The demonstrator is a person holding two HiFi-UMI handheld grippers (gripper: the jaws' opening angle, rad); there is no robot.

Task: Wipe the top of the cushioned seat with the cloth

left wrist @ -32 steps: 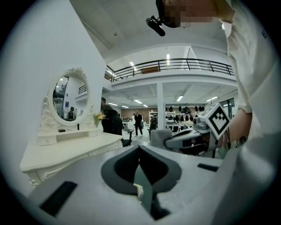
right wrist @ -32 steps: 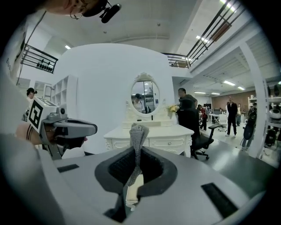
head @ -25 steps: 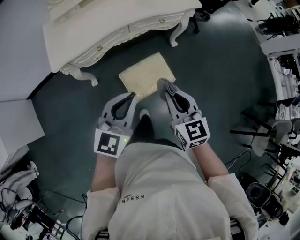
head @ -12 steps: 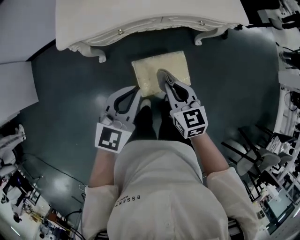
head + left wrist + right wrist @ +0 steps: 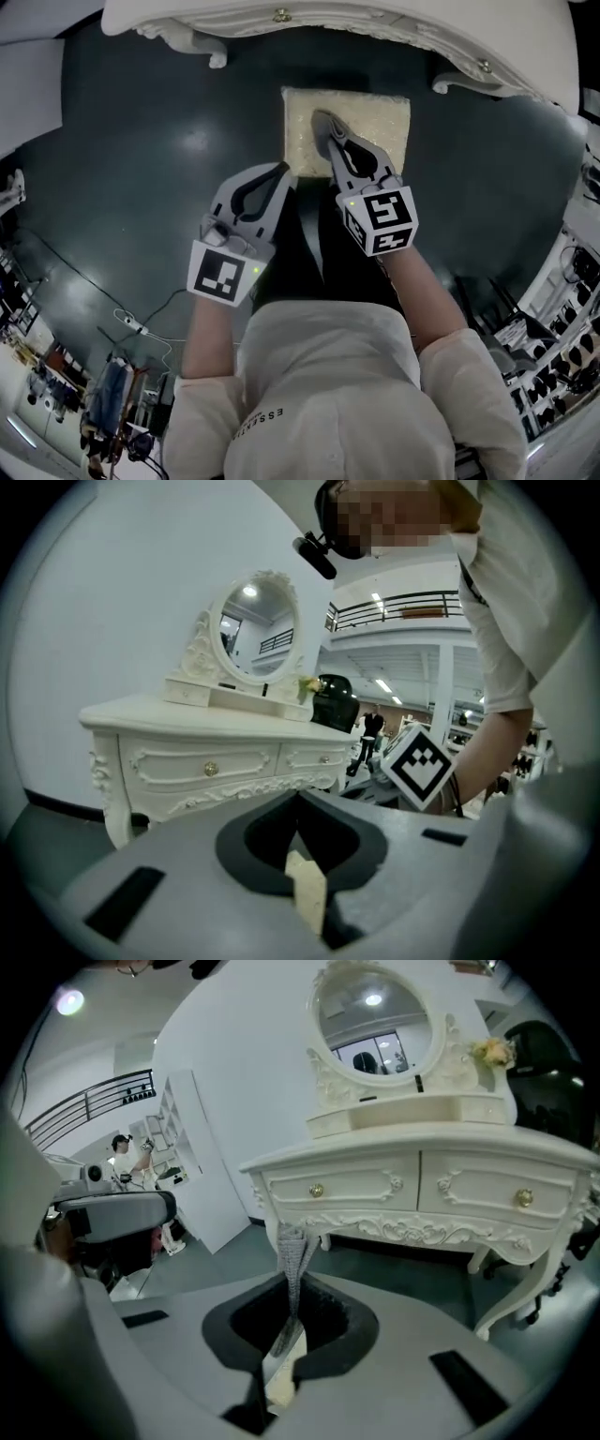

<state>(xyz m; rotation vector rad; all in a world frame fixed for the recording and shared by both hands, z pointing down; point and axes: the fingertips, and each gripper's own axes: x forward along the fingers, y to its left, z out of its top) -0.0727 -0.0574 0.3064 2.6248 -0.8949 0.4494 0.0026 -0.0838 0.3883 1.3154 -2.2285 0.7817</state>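
Cloth (image 5: pixel 295 1251) pinched in right gripper (image 5: pixel 328 131) over cushioned seat (image 5: pixel 386 127), prob. ready to wipe; left gripper (image 5: pixel 279 173) closed & empty, parked near-left.

White dressing table (image 5: pixel 412 1190), oval mirror (image 5: pixel 373 1009)

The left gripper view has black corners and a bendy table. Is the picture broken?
Not broken. Left gripper view: a wide-angle lens bows the dressing table and leaves dark corners, and the mosaic patch at the top was added afterwards. Right gripper view: same bowing and dark rim, yet the cloth in the jaws shows its weave clearly. Head view: the floor looks dim and curves at the edges.
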